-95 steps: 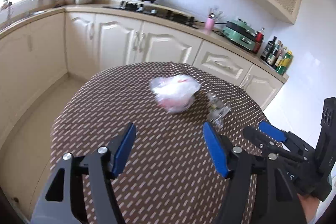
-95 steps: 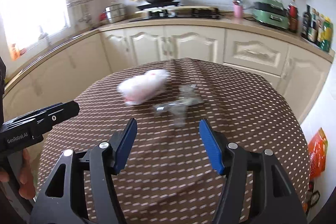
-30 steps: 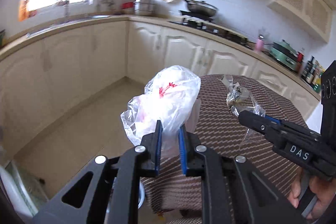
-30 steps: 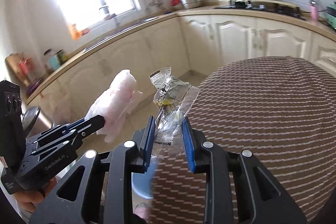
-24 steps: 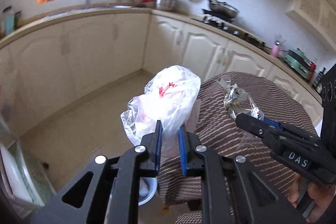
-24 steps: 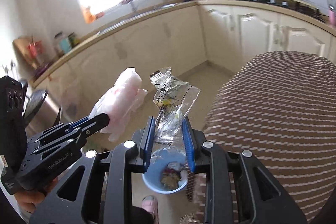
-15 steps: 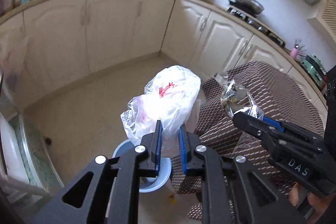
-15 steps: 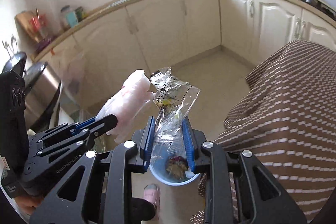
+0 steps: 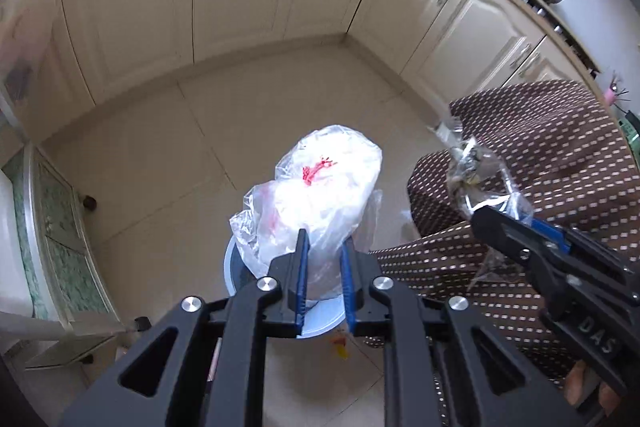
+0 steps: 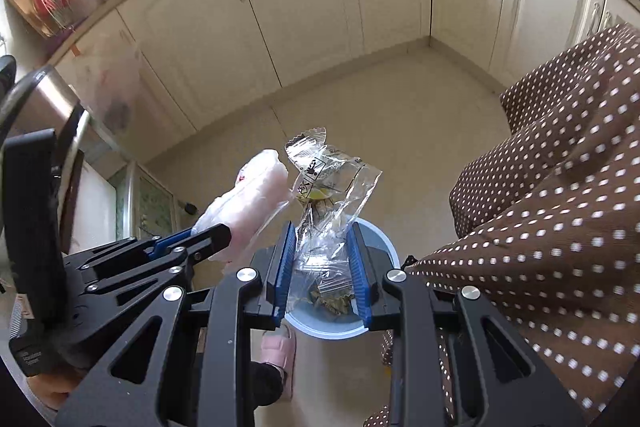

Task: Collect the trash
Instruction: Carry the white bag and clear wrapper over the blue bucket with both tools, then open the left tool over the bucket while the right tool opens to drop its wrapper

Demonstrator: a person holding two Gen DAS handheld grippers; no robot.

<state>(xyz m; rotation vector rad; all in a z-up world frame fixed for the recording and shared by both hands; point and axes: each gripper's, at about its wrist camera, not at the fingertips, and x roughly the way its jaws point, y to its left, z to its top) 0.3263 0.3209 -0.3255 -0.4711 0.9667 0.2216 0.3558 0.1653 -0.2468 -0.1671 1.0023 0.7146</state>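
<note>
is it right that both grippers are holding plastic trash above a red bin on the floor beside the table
Not quite: the bin is light blue, not red, as the right wrist view shows. The rest holds: the left gripper grips a white plastic bag and the right gripper a clear wrapper, above it beside the table.

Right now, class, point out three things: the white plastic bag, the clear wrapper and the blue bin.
white plastic bag (image 9: 324, 187): left wrist view, its bulging middle.
clear wrapper (image 10: 328, 187): right wrist view, its crinkled upper part.
blue bin (image 10: 386, 247): right wrist view, its far rim.
</note>
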